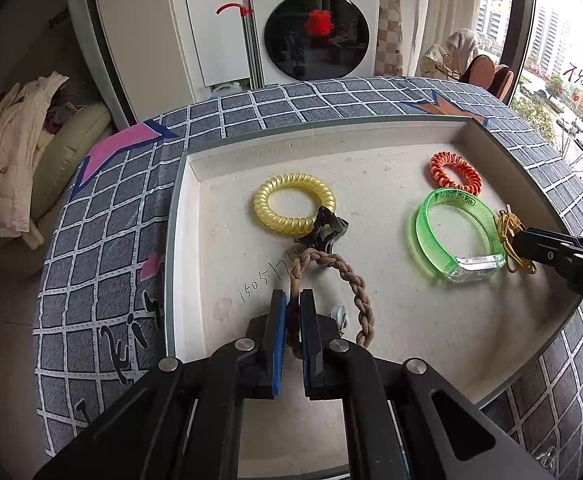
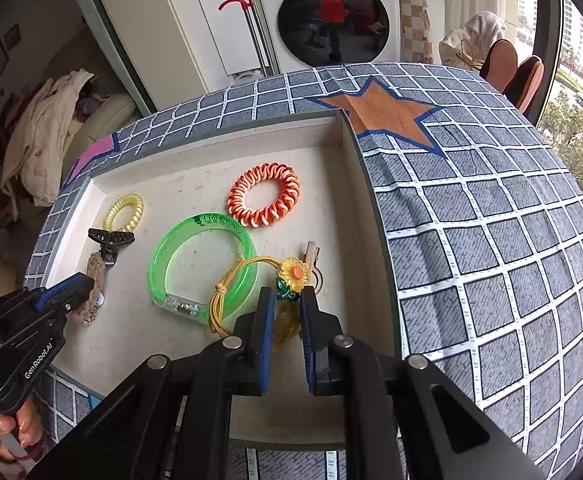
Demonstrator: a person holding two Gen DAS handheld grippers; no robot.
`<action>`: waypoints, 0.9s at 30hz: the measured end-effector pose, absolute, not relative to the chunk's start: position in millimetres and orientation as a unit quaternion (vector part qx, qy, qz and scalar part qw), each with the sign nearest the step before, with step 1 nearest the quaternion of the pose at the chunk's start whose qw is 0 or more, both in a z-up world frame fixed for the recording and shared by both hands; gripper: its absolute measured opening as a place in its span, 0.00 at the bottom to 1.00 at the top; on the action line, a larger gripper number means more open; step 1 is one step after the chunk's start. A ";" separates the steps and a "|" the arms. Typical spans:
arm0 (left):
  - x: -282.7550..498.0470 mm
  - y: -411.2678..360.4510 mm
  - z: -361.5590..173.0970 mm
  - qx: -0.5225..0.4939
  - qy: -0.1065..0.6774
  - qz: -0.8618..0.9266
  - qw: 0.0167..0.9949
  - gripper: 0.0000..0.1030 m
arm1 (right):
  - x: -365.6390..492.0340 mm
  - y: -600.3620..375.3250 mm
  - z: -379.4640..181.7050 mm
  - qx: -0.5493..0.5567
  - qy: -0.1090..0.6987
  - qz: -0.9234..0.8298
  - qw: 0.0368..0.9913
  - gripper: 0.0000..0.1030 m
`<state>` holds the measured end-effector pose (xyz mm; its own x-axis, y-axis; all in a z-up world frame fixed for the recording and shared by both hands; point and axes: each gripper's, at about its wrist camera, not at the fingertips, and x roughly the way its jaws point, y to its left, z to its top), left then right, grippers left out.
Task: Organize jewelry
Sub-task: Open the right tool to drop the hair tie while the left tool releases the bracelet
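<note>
Left gripper (image 1: 293,300) has its blue pads pinched narrowly on the brown braided rope bracelet (image 1: 357,288) inside the shallow white tray (image 1: 195,168). Right gripper (image 2: 287,300), slightly wider, clasps an amber piece by the yellow flower hair tie (image 2: 293,274), just beside the green translucent bangle (image 2: 201,264).

Bench (image 1: 103,240) under grey grid cloth with pink and orange stars. White washer (image 1: 315,20) far centre, dark round door. Red-handled mop (image 1: 247,16) leaning left of washer. Cream sofa (image 1: 71,144) far left, pale jacket (image 1: 7,160) heaped on it. Window (image 1: 563,60) right, daylight, tower blocks outside.
</note>
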<state>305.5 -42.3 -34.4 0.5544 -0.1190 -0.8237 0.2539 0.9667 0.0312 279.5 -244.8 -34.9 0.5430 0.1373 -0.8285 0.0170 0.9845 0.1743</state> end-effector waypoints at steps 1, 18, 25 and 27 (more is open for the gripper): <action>304.4 -42.9 -33.5 0.075 0.458 -0.106 0.879 0.26 | 278.5 -245.8 -34.3 0.085 0.476 0.036 0.875 0.38; 291.2 -39.6 -17.3 0.066 0.440 -0.101 0.890 0.26 | 246.5 -239.2 -7.4 0.121 0.439 0.062 0.888 0.57; 283.2 -32.8 -5.7 0.059 0.410 -0.078 0.907 1.00 | 242.2 -238.2 -6.8 0.122 0.441 0.063 0.887 0.57; 279.8 -31.5 1.0 0.060 0.398 -0.079 0.912 1.00 | 240.6 -237.6 -6.5 0.121 0.441 0.064 0.887 0.57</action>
<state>279.8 -31.5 1.0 0.6708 -0.0961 -0.7354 0.1922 0.9802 0.0472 240.6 -237.6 -6.5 0.6027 0.2213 -0.7667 -0.0073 0.9623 0.2720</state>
